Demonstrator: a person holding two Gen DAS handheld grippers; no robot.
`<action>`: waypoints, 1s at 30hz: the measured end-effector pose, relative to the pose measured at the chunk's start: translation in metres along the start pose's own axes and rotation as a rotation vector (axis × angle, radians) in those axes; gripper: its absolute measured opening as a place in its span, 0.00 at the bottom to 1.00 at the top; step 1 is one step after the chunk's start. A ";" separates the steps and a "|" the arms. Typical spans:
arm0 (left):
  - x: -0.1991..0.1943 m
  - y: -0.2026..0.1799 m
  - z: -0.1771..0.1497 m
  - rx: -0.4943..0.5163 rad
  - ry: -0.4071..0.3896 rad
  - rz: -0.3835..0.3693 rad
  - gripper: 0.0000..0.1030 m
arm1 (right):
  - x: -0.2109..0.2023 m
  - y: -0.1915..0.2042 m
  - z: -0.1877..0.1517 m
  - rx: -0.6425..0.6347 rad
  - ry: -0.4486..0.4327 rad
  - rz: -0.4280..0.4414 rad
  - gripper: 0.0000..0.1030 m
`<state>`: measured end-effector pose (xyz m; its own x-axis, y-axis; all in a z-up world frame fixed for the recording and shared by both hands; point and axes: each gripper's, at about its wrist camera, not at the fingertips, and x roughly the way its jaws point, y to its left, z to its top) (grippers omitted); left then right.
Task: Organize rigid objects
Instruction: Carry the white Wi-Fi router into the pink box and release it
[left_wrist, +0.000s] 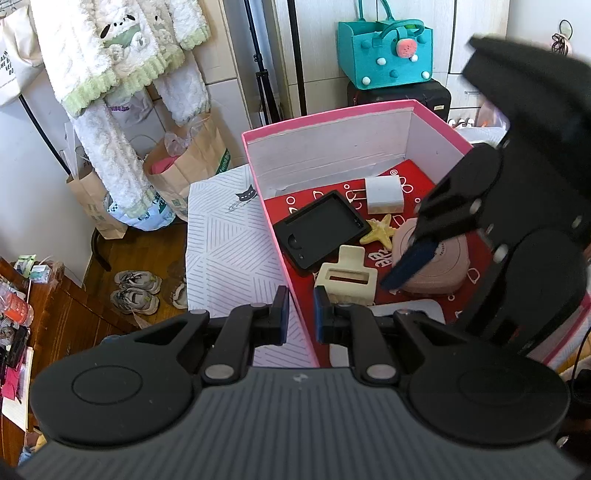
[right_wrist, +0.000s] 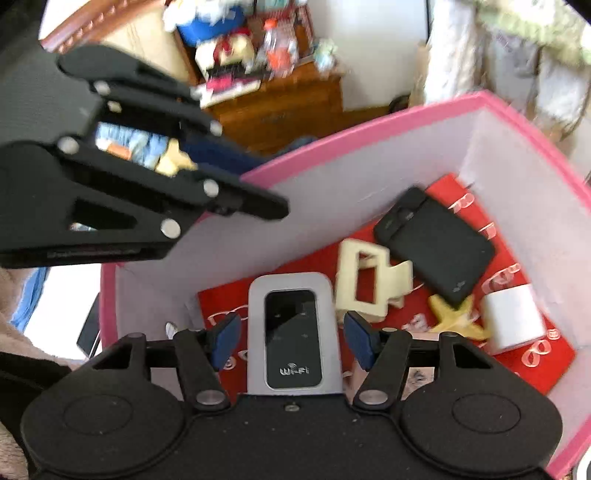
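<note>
Pink box (left_wrist: 354, 110) w/ white inner walls and a red liner (right_wrist: 532, 373) holds the rigid items. In the left wrist view: black case (left_wrist: 321, 230) lying flat, open side up, white cube (left_wrist: 384, 194) beyond it toward the far wall, yellow starfish (left_wrist: 378, 234) just right of the case, cream clip (left_wrist: 347, 275) near the case's near corner, round pinkish compact (left_wrist: 436, 258) at right. L gripper (left_wrist: 301, 314) sits at the box's left wall, pads either side of the pink rim, gap narrow; can't tell if they press on the wall. R gripper (right_wrist: 291, 339) is inside the box, pointing down, jaws wide, either side of a grey WiFi router (right_wrist: 291, 332); pads look just clear of its sides, not pressing. Router lies on the liner at the near end of the box, screen up, w/ the clip just to its right in the right wrist view, then starfish and cube further right, case beyond the clip. Outside the box, left: white patterned sheet (left_wrist: 225, 251), shoes (left_wrist: 136, 291) on wood floor.
</note>
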<state>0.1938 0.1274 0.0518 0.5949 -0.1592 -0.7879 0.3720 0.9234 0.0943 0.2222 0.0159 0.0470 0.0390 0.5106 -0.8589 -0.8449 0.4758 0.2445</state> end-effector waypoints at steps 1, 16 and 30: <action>0.000 0.000 0.000 0.003 0.000 0.002 0.12 | -0.008 -0.001 -0.004 0.013 -0.024 0.000 0.65; -0.003 -0.013 -0.003 0.079 0.005 0.058 0.12 | -0.124 -0.014 -0.097 0.214 -0.457 -0.182 0.67; -0.004 -0.021 -0.010 0.150 -0.021 0.101 0.12 | -0.130 -0.010 -0.204 0.243 -0.678 -0.551 0.89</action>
<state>0.1762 0.1118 0.0473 0.6488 -0.0766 -0.7571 0.4105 0.8729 0.2636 0.1167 -0.2007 0.0645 0.7752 0.4412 -0.4521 -0.4803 0.8765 0.0318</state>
